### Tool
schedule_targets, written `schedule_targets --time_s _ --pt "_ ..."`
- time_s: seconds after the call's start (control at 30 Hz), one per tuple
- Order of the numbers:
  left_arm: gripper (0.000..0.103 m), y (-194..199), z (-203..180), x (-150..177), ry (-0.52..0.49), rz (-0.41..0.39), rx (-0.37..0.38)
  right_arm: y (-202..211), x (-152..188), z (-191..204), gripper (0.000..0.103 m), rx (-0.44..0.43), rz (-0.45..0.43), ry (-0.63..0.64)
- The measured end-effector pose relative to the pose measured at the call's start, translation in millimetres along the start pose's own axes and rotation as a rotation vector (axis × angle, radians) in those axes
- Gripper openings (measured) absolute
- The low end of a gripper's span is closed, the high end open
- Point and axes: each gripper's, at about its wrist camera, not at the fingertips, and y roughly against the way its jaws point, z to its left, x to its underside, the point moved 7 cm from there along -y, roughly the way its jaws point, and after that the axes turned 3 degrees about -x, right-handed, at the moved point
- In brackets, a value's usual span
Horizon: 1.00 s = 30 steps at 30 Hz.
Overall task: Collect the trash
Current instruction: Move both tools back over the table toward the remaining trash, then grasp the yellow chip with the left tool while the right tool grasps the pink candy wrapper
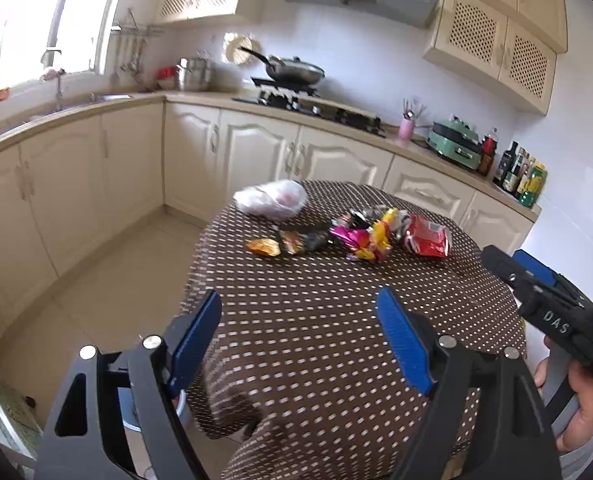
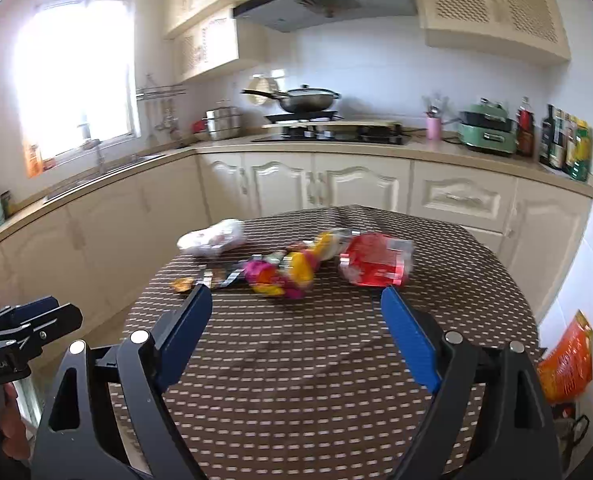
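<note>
Well beyond both grippers' empty, wide-spread jaws, wrappers [image 2: 284,272] and white bag [image 2: 212,238] on dotted table [image 2: 296,380].

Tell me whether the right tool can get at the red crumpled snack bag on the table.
Probably yes. The right tool is open and empty, and only bare brown dotted tablecloth lies between it and the red crumpled snack bag.
</note>
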Motion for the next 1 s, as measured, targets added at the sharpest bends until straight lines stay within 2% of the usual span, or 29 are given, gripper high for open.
schedule_targets --time_s 0.2,0.37,0.53,0.63,0.73,0.77,0.8,0.87,0.97,1.0 --pt "0.078 -47.6 -15.9 -8.5 -0.063 0.043 -0.014 -17.8 3.7 -42.9 0.085 0.054 0.038 -0.045" --pt "0.078 -81.5 2.2 -17.5 -0.034 0.086 -0.039 -39.4 6.8 -61.6 0.085 0.078 0.08 -0.068" --pt "0.078 -116.1 20.6 -21.6 -0.006 0.129 -0.062 -68.0 6.0 -60.5 0.085 0.074 0.123 -0.055" --pt "0.078 -137.4 24.3 -22.7 -0.018 0.144 -0.068 -86.6 5.1 -51.8 0.085 0.057 0.155 -0.041" --pt "0.078 -157.6 27.6 -25.5 -0.049 0.158 -0.11 -101.8 6.4 -40.5 0.085 0.048 0.177 -0.018" --pt "0.071 -165.3 29.2 -26.5 -0.06 0.167 -0.123 -107.8 7.7 -36.8 0.085 0.046 0.189 -0.011" --pt "0.06 -171.7 29.7 -26.3 -0.064 0.185 -0.131 -113.0 8.3 -34.3 0.085 0.042 0.197 -0.007" --pt "0.055 -185.2 31.1 -27.6 -0.056 0.222 -0.135 -122.0 10.6 -29.4 0.085 0.043 0.217 0.003" --pt "0.049 -198.4 27.9 -30.4 -0.065 0.232 -0.13 -133.1 12.8 -21.0 0.085 0.043 0.24 0.017" --pt "0.039 -203.2 26.8 -30.5 -0.074 0.239 -0.129 -136.3 13.2 -17.8 0.085 0.045 0.247 0.026"
